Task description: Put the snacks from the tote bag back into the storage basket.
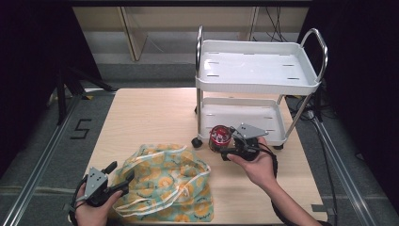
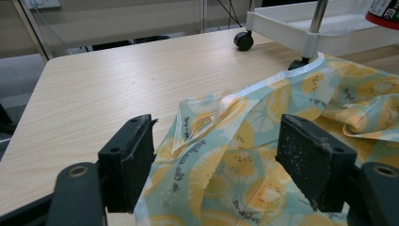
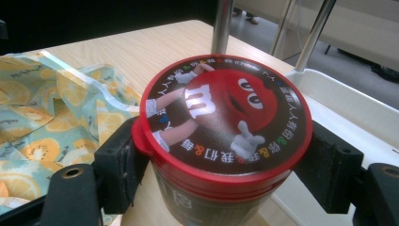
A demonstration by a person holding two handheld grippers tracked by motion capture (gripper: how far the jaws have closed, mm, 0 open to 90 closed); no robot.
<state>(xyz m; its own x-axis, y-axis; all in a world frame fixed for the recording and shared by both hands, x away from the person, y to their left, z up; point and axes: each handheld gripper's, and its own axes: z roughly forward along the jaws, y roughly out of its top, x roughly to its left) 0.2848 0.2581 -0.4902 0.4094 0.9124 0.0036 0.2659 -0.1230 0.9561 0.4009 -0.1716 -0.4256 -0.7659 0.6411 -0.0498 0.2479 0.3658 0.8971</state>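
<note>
While the right tongs pinch the upright candy tub beside the cart's lower shelf, the left tongs straddle the bag, spread.

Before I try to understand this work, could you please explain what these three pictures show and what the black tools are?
A person sits at a wooden table and holds a two-jaw tool in each hand. The high view looks down from above. The other two pictures come from small cameras riding on the tools, looking along their black jaws.

The left hand-held gripper is open, its jaws on either side of a fold of the fruit-print bag, which lies crumpled on the table.

The right hand-held gripper is closed on a candy tub with a red lid, held upright by the lower shelf of a white two-shelf cart that stands on the table.
</note>
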